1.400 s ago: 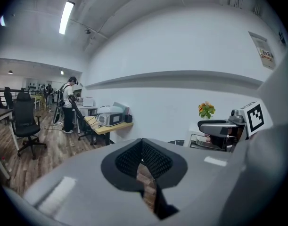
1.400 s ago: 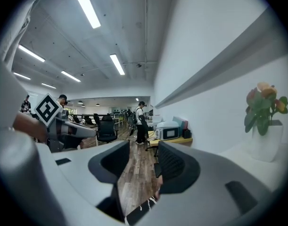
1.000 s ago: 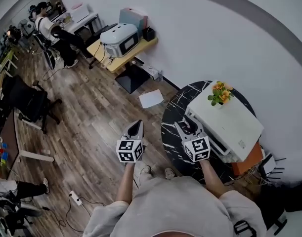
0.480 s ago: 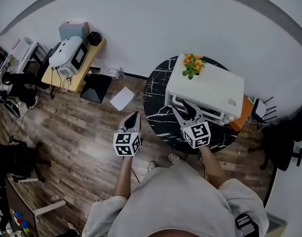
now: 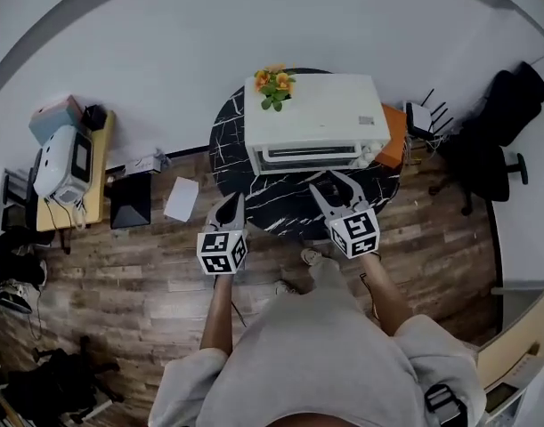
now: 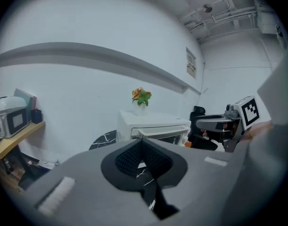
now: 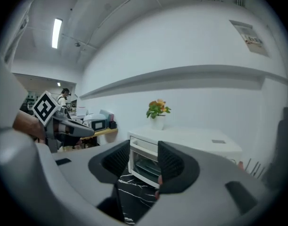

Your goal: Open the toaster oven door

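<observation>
A white toaster oven (image 5: 312,118) stands on a round black marble table (image 5: 254,205), its door shut, with the handle bar (image 5: 307,152) along the front. A pot of orange flowers (image 5: 273,85) sits on its top left corner. My right gripper (image 5: 333,184) is open just in front of the door and does not touch it; in the right gripper view the oven front (image 7: 144,163) shows between its pads (image 7: 172,163). My left gripper (image 5: 231,205) is shut at the table's left edge, holding nothing. In the left gripper view the oven (image 6: 155,128) lies ahead.
An orange object (image 5: 395,136) sits to the right of the oven. A black office chair (image 5: 490,145) stands further right. At the left are a wooden side table (image 5: 101,176) with a white appliance (image 5: 65,165), a black box (image 5: 129,201) and a sheet of paper (image 5: 181,198) on the floor.
The head view has swung round, so the oven and table moved from the right to straight ahead. Both grippers now point at the table; the right one remains open in front of the oven.
</observation>
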Demonstrator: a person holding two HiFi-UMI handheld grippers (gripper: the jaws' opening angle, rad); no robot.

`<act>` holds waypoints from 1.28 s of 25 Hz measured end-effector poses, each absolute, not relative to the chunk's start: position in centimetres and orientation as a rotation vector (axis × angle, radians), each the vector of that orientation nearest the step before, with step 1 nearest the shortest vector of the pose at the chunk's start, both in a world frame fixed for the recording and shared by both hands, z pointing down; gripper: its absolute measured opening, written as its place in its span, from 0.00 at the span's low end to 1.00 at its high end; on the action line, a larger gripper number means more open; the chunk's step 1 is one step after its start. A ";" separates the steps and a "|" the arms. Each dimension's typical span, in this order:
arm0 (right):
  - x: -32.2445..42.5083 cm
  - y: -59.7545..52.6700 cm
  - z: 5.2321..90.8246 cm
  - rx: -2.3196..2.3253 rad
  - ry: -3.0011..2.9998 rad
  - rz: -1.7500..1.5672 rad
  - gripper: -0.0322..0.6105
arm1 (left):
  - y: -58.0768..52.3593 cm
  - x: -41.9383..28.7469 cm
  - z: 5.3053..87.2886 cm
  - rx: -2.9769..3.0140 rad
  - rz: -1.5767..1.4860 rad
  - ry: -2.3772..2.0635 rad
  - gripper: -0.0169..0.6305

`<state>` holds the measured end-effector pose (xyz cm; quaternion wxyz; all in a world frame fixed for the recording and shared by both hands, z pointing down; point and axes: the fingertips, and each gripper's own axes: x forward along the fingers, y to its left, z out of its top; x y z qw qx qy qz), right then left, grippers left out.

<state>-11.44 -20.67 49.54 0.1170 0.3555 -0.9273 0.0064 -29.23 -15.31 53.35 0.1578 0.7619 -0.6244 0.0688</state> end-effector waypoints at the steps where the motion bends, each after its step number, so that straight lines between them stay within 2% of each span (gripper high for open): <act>1: -10.5 -20.4 49.6 1.075 -2.700 0.021 0.35 | -15.6 -28.6 53.3 2.203 0.201 -1.763 0.04; 8: -4.9 -19.6 50.3 1.212 -2.610 0.034 0.35 | -16.9 -24.2 53.0 2.307 0.214 -1.653 0.04; 15: -2.5 -20.7 50.9 1.169 -2.550 -0.074 0.35 | -18.3 -21.4 53.6 2.309 0.247 -1.626 0.04; 32: -3.4 -25.1 52.7 0.882 -2.590 -0.160 0.35 | -18.7 -18.9 54.0 2.178 0.250 -1.747 0.04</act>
